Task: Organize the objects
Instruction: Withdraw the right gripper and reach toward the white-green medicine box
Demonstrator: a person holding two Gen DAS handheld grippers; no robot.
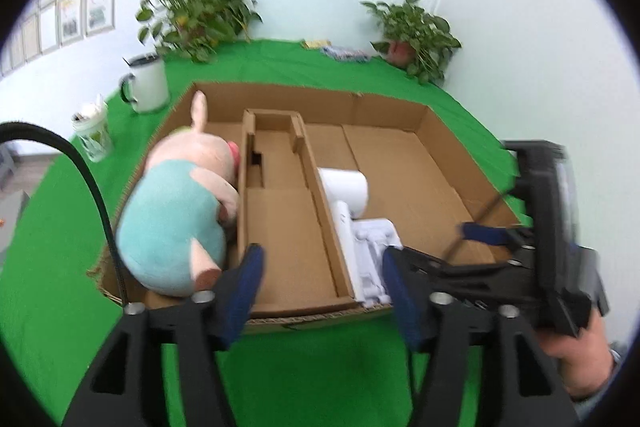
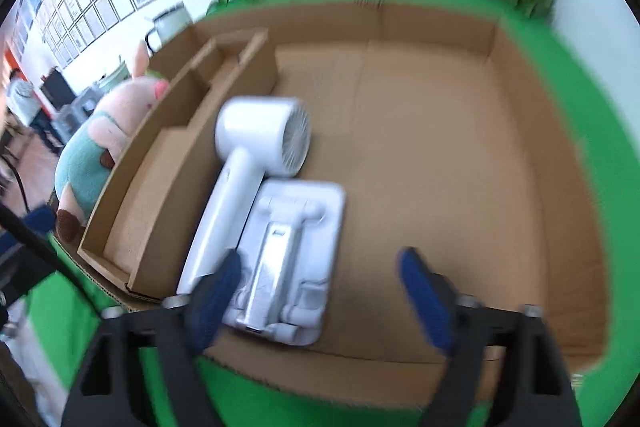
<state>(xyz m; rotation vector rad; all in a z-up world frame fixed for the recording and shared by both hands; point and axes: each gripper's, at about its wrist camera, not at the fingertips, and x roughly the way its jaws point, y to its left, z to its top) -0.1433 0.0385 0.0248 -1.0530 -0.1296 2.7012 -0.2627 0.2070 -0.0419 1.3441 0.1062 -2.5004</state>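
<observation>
Left wrist cam: your left tongs [image 1: 320, 291] are spread wide w/ nothing between them, hanging just over the near edge of the cardboard box [image 1: 384, 111] on the green desk [image 1: 52, 247]. The plush pig [image 1: 180, 215] is in the far-left slot of the box, leaning up over the left wall. Next to it the cardboard divider insert [image 1: 280, 187] looks bare. Right of that there's the white hair dryer [image 1: 344, 195] and a white folding stand [image 1: 374, 259] on the box floor. A mug [image 1: 146, 83] and a small cup [image 1: 94, 135] sit on the desk off to the left, outside the box, plus two potted plants [image 1: 200, 15] at the far edge.

Right wrist cam: your right tongs [image 2: 320, 291] are apart too, holding nothing, low over the near side of the box. The left finger [image 2: 218, 291] is right by the dryer handle and stand; can't tell if it's touching, pic's blurry. Dryer [image 2: 256, 147] lies beside the stand [image 2: 288, 251], both near-left in the big compartment.

Imo you're well along: pig, dryer, stand are in. Whether the mug and cup need to go in, idk.
</observation>
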